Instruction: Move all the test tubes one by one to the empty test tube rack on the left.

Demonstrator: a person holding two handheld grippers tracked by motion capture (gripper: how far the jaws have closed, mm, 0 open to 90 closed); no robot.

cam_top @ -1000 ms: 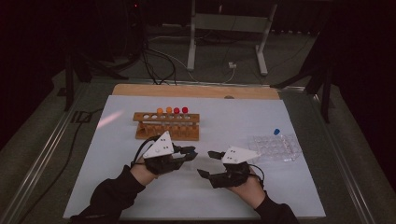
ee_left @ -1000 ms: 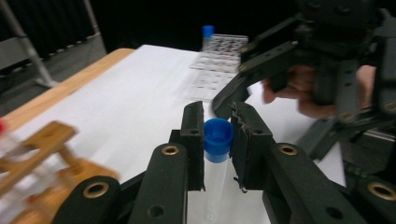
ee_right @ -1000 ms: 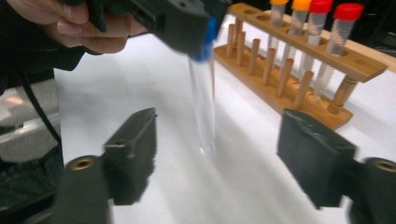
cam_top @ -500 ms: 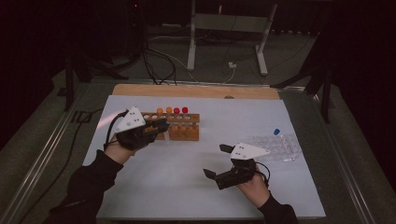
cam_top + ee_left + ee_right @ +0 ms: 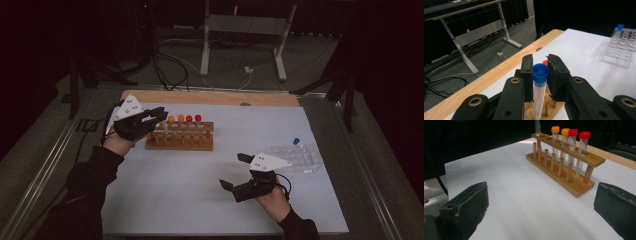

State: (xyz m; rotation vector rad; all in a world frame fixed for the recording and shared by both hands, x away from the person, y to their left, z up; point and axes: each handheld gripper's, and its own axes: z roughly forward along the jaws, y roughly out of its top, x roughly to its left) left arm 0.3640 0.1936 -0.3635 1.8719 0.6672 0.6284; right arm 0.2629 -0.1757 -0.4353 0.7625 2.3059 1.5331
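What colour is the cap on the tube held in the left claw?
Blue. The tube's cap shows best in the left gripper view, between the left claw's pads.

Clear plastic well plate (image 5: 295, 157) at the bench's right, blue-capped tube (image 5: 296, 142) at its far edge, metal table frame (image 5: 245, 30) behind

Blue-capped tube (image 5: 539, 85); orange, red caps (image 5: 569, 132); wooden rack (image 5: 564, 165); white mat (image 5: 200, 175).

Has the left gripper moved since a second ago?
Yes. The left gripper, shut on a blue-capped tube, has gone from mid-mat, below the wooden rack, up and leftward to the rack's left end.
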